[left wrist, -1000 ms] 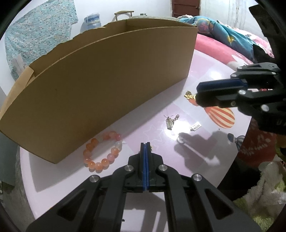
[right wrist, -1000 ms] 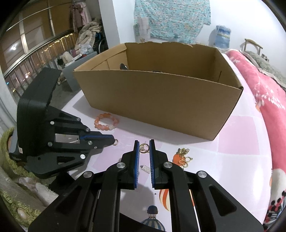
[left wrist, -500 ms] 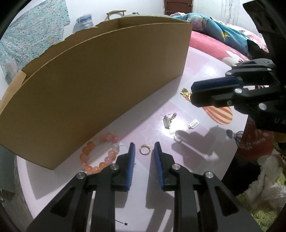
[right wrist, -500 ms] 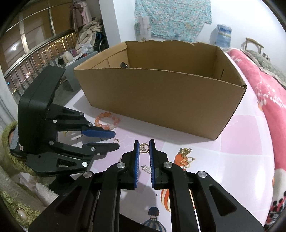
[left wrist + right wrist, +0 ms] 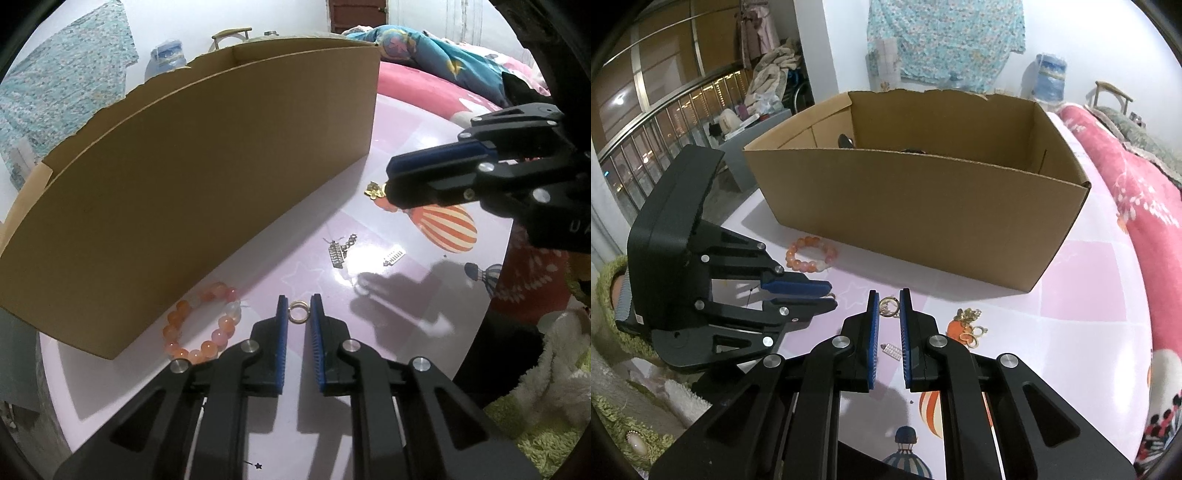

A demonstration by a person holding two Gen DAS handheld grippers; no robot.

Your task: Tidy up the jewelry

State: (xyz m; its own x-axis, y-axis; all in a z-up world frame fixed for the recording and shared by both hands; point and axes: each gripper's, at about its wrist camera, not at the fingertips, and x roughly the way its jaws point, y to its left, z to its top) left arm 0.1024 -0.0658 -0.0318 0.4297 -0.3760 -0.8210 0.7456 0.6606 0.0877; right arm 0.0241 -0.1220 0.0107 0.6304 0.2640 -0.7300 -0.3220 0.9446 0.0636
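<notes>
Left wrist view: a small gold ring (image 5: 297,312) is bracketed between the left gripper (image 5: 298,308)'s narrowly spread, just-closing jaws on the bench (image 5: 388,295), so both pads should be centred before lifting.

A small gold ring (image 5: 298,311) lies flat on the table, beside an orange bead bracelet (image 5: 201,327).

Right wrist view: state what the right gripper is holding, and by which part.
A small gold ring, pinched across its band between the tips of the right gripper pads.
</notes>
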